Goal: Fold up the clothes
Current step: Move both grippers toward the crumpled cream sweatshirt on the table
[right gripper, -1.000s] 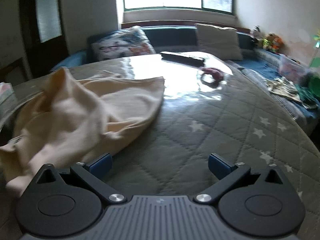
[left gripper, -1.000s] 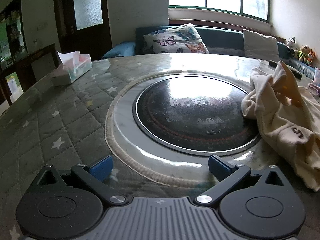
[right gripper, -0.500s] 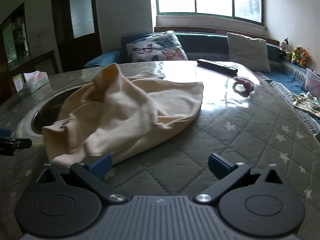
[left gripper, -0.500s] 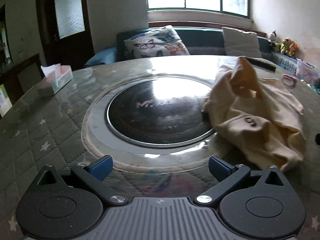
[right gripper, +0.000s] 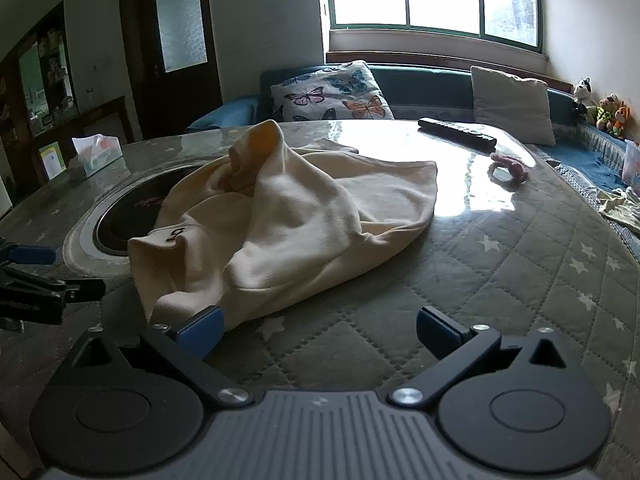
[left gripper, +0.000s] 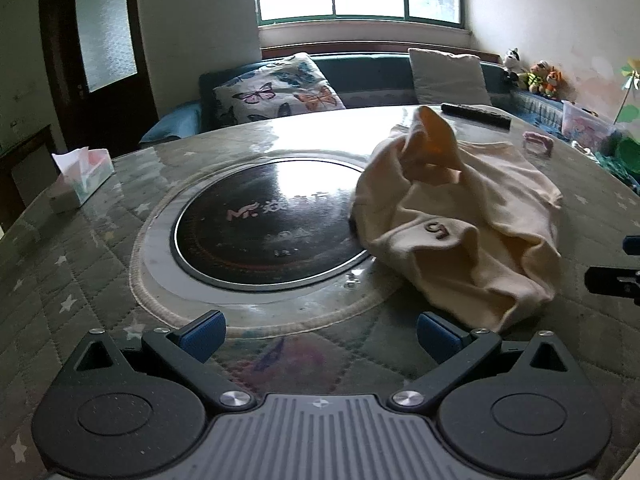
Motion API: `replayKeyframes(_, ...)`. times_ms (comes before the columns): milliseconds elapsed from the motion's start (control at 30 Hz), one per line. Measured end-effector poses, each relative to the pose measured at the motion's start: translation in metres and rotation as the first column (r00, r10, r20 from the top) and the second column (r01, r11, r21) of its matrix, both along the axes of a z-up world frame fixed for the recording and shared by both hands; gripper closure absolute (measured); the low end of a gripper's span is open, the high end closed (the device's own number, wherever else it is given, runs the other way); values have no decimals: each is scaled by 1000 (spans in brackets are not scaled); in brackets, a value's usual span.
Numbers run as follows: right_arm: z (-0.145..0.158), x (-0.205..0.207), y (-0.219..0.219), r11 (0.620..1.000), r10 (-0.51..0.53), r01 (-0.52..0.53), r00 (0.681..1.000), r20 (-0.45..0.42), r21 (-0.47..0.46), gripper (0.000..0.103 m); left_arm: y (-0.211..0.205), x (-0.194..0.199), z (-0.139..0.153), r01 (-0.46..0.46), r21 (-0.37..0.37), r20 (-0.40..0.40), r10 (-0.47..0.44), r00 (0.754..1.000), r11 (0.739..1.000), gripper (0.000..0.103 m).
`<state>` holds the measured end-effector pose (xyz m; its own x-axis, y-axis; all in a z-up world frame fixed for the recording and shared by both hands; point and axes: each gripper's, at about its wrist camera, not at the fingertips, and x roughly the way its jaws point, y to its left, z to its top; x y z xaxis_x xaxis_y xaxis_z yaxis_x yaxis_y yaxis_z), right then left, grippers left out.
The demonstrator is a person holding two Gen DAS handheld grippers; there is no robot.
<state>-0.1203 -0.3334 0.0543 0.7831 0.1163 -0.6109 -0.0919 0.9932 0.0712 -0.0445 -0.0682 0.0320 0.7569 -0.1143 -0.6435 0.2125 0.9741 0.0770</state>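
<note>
A crumpled cream garment (left gripper: 460, 216) lies in a heap on the round table, partly over the dark glass centre disc (left gripper: 264, 224). It also shows in the right wrist view (right gripper: 288, 220). My left gripper (left gripper: 318, 336) is open and empty, near the table's front edge, left of the garment. My right gripper (right gripper: 318, 330) is open and empty, just in front of the garment, its left fingertip (right gripper: 202, 330) close to the cloth's near edge. The left gripper shows at the left edge of the right wrist view (right gripper: 36, 280).
The quilted star-pattern table cover (right gripper: 520, 280) lies under glass. A tissue box (left gripper: 80, 176) stands at the far left. A remote (right gripper: 456, 132) and a pink item (right gripper: 510, 168) lie at the far right. A sofa with cushions (left gripper: 280, 92) is behind the table.
Both views have swung toward the garment, which now sits more central and closer. The right gripper has come up to its near edge. Both grippers stay open.
</note>
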Motion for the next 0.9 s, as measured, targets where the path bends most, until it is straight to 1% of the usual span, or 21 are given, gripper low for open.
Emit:
replayKeyframes(167, 4, -12, 11, 1000, 2, -2, 1000, -2, 1, 0, -6, -2, -1, 19, 7, -7, -19, 1000, 1000, 0)
replayKeyframes(267, 6, -20, 29, 1000, -12, 12, 1000, -3, -5, 0, -9, -4, -1, 30, 11, -11, -30, 999, 999, 0)
replayKeyframes(367, 5, -25, 27, 1000, 22, -22, 1000, -6, -4, 0, -12, -5, -1, 43, 14, -12, -43, 999, 999, 0)
replayKeyframes(667, 3, -20, -10, 991, 133, -133, 991, -24, -5, 0, -23, -8, -2, 75, 24, -19, -74, 997, 997, 0)
replayKeyframes(900, 3, -20, -9, 988, 155, -155, 987, -36, -17, 0, -28, -6, -3, 86, 31, -28, -85, 996, 996, 0)
